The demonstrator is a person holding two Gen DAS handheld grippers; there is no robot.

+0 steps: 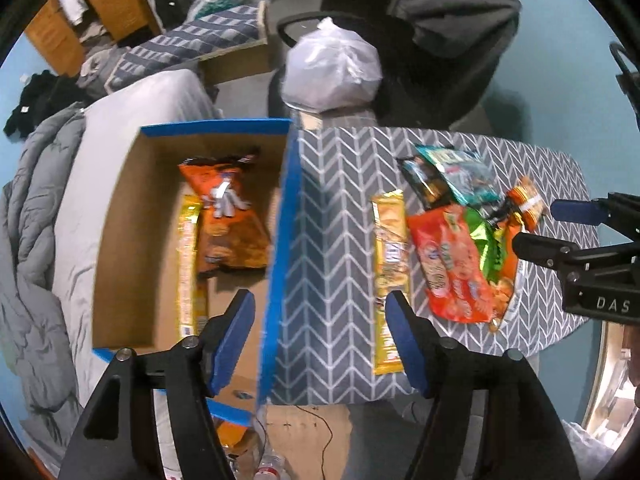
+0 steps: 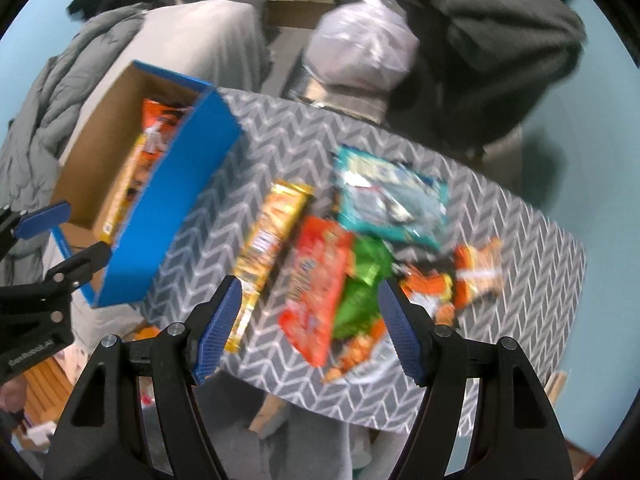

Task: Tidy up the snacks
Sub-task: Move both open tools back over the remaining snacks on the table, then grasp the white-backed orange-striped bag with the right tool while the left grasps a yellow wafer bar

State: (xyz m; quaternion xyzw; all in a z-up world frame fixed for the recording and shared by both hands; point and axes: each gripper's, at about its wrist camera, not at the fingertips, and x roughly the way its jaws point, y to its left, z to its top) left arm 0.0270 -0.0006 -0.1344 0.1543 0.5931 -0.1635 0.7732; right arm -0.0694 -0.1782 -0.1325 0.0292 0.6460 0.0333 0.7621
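Observation:
A blue-rimmed cardboard box (image 1: 286, 200) stands at the left of a grey chevron-cloth table (image 1: 332, 200). Inside it lie an orange chip bag (image 1: 228, 216) and a long yellow cracker pack (image 1: 190, 264). On the cloth lie another yellow pack (image 1: 390, 272), a red-orange pack (image 1: 452, 268), a green bag (image 1: 486, 248), a teal bag (image 1: 460, 176) and a small orange pack (image 1: 528, 200). My left gripper (image 1: 322, 340) hangs open over the box's right wall, nothing between its pads. My right gripper (image 2: 308, 300) is open above the red-orange pack (image 2: 320, 288) and green bag (image 2: 360, 280), holding nothing.
A tied white plastic bag (image 1: 332, 68) sits just behind the table. A dark chair draped with grey cloth (image 1: 456, 12) stands at the back right. A bed with a grey duvet (image 1: 36, 220) is left of the box. Water bottles (image 1: 272, 464) lie on the floor.

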